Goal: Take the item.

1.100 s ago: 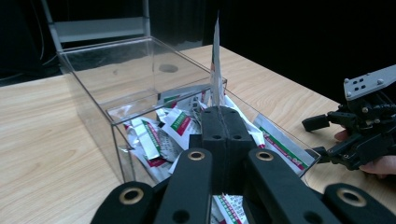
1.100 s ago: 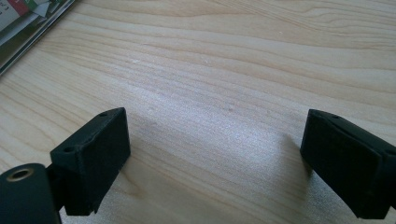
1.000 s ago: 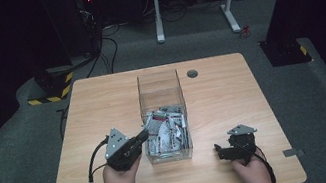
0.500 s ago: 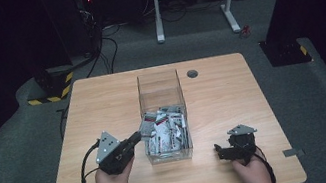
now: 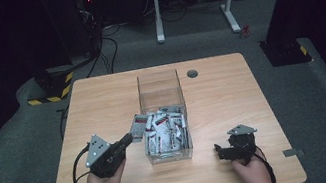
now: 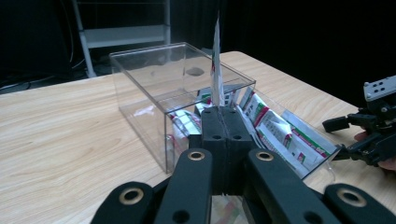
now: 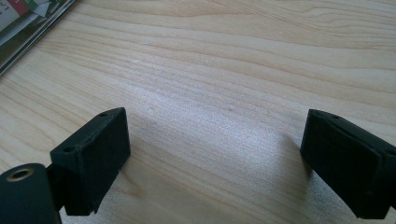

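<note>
My left gripper pinches one sachet between pressed-together jaws, now lifted clear of the clear plastic box and held just off its left wall, whereas a second ago it reached inside. The box, holding more sachets, stands mid-table toward the near edge. My right gripper, jaws spread, rests on the open wooden table near the near-right corner.

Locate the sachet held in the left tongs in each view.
High view: the sachet lies left of the clear box, at the left tongs tips.
Left gripper view: sachet stands edge-on at centre, above the shut jaws.
Right gripper view: not there.
Shared landmark: the clear box.
</note>
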The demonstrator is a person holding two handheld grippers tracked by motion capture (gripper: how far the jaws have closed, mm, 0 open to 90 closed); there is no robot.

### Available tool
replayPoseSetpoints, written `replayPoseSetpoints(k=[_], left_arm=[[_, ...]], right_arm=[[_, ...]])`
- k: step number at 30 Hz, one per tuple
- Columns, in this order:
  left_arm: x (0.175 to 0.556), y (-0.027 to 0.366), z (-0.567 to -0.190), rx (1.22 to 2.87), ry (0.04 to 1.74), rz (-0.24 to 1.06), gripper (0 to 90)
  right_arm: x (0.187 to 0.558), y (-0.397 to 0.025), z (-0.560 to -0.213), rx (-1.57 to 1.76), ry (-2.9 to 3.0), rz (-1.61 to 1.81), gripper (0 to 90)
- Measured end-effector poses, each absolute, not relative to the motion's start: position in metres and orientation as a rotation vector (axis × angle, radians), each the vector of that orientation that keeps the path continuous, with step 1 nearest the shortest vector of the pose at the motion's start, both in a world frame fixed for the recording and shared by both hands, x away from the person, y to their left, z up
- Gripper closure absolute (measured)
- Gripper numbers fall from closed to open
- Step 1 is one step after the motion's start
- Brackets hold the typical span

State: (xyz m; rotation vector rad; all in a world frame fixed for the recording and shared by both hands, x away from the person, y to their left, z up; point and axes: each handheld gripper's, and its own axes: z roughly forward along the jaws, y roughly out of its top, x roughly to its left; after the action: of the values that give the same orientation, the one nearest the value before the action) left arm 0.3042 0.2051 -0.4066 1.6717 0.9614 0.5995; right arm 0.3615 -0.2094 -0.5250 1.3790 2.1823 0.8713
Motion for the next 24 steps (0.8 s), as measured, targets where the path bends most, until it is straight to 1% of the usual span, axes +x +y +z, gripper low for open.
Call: replayPoseSetpoints(k=[11, 24], left_arm=[[0.308, 0.225, -0.408, 1.666, 1.005, 0.647, 90.0], [0.323, 0.248, -0.417, 1.662, 1.078, 0.699, 90.0]], right_arm=[[0.362, -0.209, -0.525, 1.378, 2.182, 0.871, 8.1], [0.361, -0.209, -0.525, 1.380, 2.183, 0.871, 8.2]])
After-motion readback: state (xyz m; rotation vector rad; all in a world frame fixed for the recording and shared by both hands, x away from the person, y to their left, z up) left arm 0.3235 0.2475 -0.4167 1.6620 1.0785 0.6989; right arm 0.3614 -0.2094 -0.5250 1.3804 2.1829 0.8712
